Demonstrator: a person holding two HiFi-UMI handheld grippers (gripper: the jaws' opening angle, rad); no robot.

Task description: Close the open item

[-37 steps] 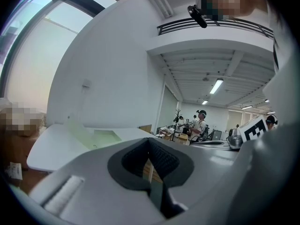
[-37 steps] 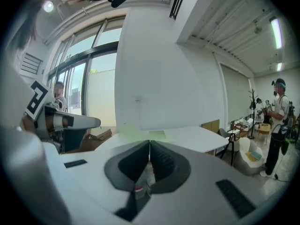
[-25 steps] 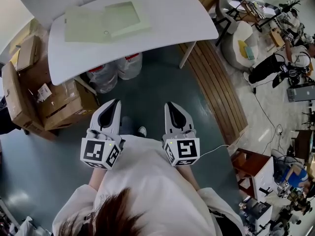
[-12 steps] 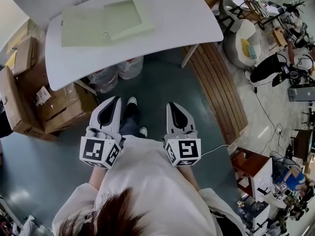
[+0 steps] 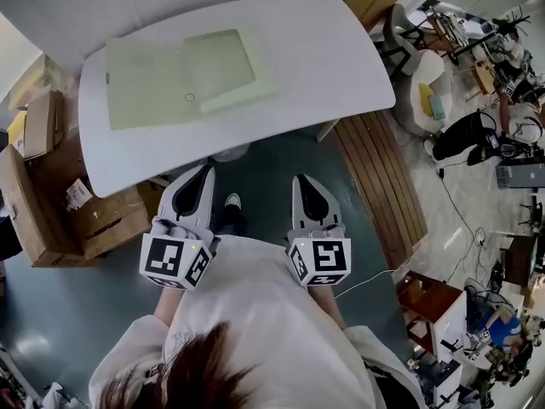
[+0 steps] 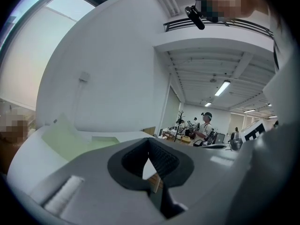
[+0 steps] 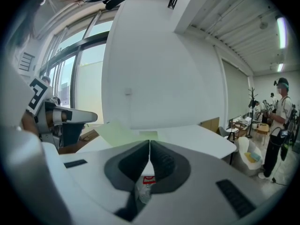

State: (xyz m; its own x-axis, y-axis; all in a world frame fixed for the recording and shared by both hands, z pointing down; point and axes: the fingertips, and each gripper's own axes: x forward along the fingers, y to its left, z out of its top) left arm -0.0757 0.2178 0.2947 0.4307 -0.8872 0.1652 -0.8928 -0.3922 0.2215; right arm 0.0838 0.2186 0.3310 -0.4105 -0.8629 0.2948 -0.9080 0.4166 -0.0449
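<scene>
Left gripper (image 5: 203, 173): jaws shut, dark ribbed pads meeting at the tips, nothing between them. Right gripper (image 5: 303, 184): the same, pads together, empty. My shells are smooth grey-white plastic. The rear cubes (image 5: 174, 262) carry black-and-white square markers, no readable text. Both grippers sit just short of the near edge of the table (image 5: 341, 49), a smooth white top with rounded corners. Folder (image 5: 145, 83): pale green, matte, flat, lying open on the table's left half, one rectangular leaf raised slightly over the wider sheet. Brown cardboard boxes (image 5: 43, 186) left of the table, one with a white label too small to read
</scene>
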